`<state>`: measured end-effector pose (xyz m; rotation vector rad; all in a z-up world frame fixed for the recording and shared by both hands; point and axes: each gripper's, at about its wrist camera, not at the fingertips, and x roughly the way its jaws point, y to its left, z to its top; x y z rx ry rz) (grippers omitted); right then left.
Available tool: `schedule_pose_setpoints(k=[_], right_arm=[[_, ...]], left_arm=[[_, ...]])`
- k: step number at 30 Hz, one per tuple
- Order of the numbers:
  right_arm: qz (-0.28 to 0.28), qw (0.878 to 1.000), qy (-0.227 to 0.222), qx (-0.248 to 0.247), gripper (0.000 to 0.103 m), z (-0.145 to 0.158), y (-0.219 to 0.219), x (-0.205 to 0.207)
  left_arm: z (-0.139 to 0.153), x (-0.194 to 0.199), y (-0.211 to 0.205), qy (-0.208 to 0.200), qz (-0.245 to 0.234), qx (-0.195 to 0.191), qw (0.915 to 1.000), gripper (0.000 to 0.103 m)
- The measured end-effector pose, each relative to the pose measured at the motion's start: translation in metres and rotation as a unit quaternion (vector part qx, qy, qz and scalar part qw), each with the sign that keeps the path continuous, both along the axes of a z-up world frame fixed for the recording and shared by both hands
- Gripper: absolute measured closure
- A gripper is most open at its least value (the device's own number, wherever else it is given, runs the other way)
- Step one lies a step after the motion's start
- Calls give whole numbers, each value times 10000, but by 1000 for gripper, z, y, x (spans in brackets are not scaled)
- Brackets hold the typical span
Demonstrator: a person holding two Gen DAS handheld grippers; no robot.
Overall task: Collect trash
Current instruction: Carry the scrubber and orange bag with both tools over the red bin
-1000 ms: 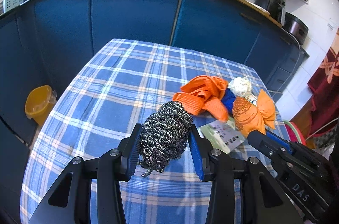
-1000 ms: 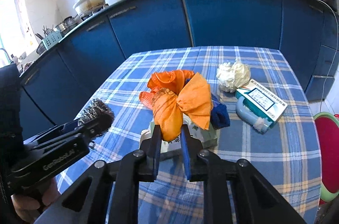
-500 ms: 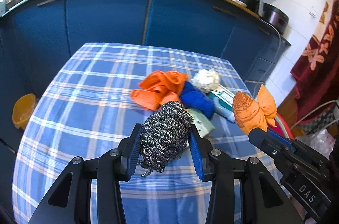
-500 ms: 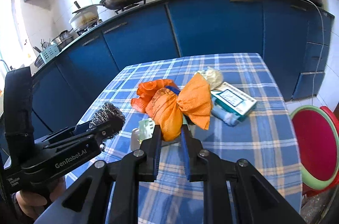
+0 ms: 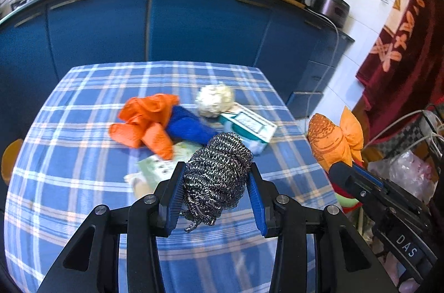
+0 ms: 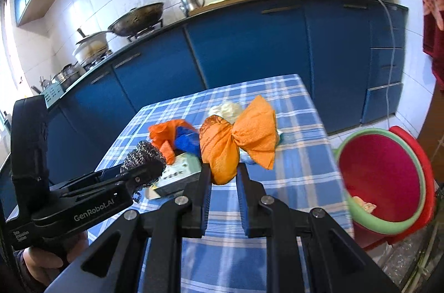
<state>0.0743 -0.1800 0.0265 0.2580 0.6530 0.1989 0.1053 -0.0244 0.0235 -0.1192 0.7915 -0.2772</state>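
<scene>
My left gripper (image 5: 216, 179) is shut on a steel wool scourer (image 5: 219, 173) and holds it above the checked tablecloth (image 5: 83, 154). It also shows in the right wrist view (image 6: 144, 162). My right gripper (image 6: 223, 173) is shut on a crumpled orange wrapper (image 6: 238, 140), held above the table's right edge; the wrapper shows in the left wrist view (image 5: 335, 137). A red bin with a green rim (image 6: 383, 179) stands on the floor right of the table. On the table lie an orange glove (image 5: 147, 121), blue cloth (image 5: 188, 123), white paper ball (image 5: 215, 100) and a box (image 5: 249, 126).
A leaflet or packet (image 5: 161, 165) lies near the table's front. Blue cabinets (image 5: 194, 21) with a wok, kettle and appliances run behind. A yellow bucket (image 5: 8, 159) sits on the floor at left. Bags and wire racks (image 5: 410, 168) crowd the right.
Both grippers have swung to the right with their loads. The red bin has come fully into the right wrist view, closer to the orange wrapper.
</scene>
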Motion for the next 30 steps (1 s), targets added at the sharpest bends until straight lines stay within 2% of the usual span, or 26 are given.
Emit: schedule_pose_setpoints(k=[30], right_arm=[[-1092,9932,181,364,83,-22,-114,-15]], left_arm=[[0,14,-117,67,-1051,276,9941,59]])
